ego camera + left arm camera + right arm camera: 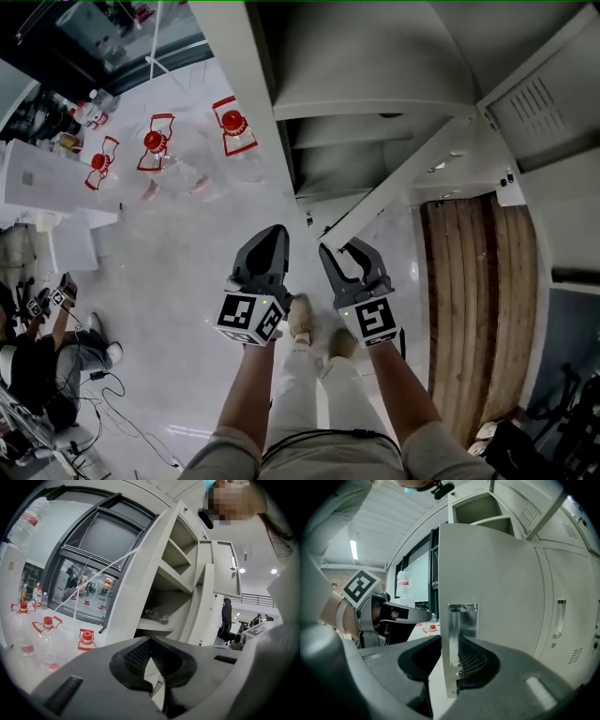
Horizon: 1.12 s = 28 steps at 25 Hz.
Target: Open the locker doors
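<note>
1. Just ahead of the right gripper [345,255] in the head view, the locker door [403,178] stands swung partway out, and we see its free edge running down into that gripper's jaws. The left gripper [270,236] hangs just beside the right one and off the door. The open locker [375,103] lies beyond both tips. Red-capped bottles [155,145] sit on the floor well off to the left gripper's outer side.
2. In the left gripper view the jaws meet at the tips with nothing between them, so the left gripper [151,641] is empty. Bare locker shelves [173,573] are ahead of it and a little to the right.
3. In the right gripper view the jaws stand about half apart and are clamped on the door's edge. The metal latch plate [463,620] lies against the right-hand pad. A closed neighbouring door [567,634] with a handle [558,618] sits to that gripper's right.
4. We judge the step in hand to be swinging this door open. The next move calls for pulling along the hinge arc while keeping the clamp, since the thin edge could slip. After that comes letting go and moving on to the closed door.
</note>
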Tool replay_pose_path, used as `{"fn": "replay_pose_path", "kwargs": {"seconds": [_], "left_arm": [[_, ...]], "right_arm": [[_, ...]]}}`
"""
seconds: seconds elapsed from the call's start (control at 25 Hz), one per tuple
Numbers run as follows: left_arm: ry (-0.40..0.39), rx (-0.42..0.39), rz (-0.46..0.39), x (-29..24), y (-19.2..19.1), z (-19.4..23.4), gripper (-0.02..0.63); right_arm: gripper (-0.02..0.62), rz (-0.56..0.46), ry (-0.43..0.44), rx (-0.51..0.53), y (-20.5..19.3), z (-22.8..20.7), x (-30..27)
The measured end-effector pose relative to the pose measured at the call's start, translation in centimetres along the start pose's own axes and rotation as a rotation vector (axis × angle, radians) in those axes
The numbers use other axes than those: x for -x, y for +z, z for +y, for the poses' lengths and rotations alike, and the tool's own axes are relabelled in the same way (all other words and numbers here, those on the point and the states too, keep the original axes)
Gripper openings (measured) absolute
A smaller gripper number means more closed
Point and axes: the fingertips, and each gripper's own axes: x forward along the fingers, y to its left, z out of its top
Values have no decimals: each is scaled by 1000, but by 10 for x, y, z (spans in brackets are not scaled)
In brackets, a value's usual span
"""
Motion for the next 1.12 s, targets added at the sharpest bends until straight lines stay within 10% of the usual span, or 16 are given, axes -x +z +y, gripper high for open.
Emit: {"fn": "replay_pose_path", "kwargs": {"seconds": [1.12], "left_arm": [[55,-1,2,46,-23,-62,-2]], "right_arm": [[106,63,-66,-25,-38,-38,125]]}}
